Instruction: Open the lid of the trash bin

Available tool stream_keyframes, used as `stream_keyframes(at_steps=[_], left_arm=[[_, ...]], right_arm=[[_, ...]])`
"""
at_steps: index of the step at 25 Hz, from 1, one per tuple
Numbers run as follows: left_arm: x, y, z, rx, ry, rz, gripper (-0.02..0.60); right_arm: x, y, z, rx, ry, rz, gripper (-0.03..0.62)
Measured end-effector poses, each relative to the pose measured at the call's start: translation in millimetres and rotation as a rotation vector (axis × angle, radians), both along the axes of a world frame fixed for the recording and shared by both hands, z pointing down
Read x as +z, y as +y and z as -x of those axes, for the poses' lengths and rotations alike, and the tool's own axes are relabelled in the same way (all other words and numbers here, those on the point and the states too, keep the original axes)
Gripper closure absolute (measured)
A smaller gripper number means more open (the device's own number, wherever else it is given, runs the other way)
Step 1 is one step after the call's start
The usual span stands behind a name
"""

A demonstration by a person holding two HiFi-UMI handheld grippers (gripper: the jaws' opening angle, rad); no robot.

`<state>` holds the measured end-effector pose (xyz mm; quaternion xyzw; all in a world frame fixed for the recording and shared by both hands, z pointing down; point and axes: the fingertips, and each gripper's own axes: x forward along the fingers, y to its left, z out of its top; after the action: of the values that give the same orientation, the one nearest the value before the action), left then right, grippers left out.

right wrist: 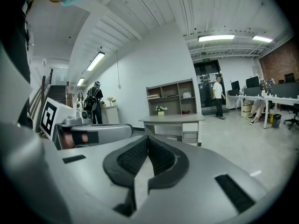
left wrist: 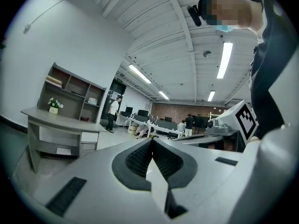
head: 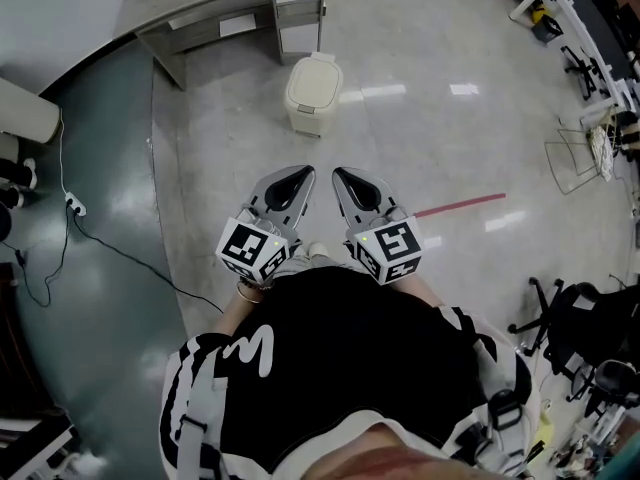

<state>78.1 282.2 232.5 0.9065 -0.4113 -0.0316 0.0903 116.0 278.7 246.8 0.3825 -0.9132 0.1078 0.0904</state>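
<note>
We look steeply down at a pale, glossy floor (head: 440, 138). The cream trash bin (head: 313, 103) stands upright on it with its lid (head: 316, 70) shut. Just behind the bin is a grey desk (head: 225, 10) with drawers. On the near side of the bin, well apart from it, we hold two grey grippers side by side, with their tips pointing toward the bin. The left gripper (head: 303, 173) is nearer the bin's left edge. Its own view shows the two jaws pressed together at the tips, holding only each other. The right gripper (head: 340, 174) sits just beside it, and its jaws also meet at the tips. A red strip (head: 460, 205) lies on the floor to the right of the bin, nearer to us. A black cable (head: 120, 253) trails across the darker floor to the left of the bin.
</note>
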Motion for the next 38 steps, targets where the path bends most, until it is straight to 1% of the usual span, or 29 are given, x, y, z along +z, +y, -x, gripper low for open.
stream_keyframes(at_steps=[8,12,18,24,27,32,38], left_arm=[[13,-9,4,-0.020,-0.004,0.018,0.580],[9,-15,3,-0.033,-0.012,0.008,0.580],[11,-14,0,-0.039,-0.012,0.018,0.580],[21,-28,2,-0.030,-0.008,0.025,0.580],[24,-39,5,-0.024,-0.012,0.034,0.580],[30,-69,12,-0.004,0.007,0.028,0.580],[34,-112,26,0.012,0.006,0.033,0.580]], right_arm=[[10,-15,-6,0.015,-0.004,0.010,0.583],[10,-18,-11,0.014,-0.008,0.009,0.583],[14,-19,-18,0.014,-0.002,0.017,0.584],[22,-34,-19,0.035,0.005,0.023,0.583],[24,-45,-18,0.049,0.006,0.026,0.583],[29,-74,-14,0.066,0.019,0.024,0.583],[28,-116,3,0.076,0.023,0.011,0.584]])
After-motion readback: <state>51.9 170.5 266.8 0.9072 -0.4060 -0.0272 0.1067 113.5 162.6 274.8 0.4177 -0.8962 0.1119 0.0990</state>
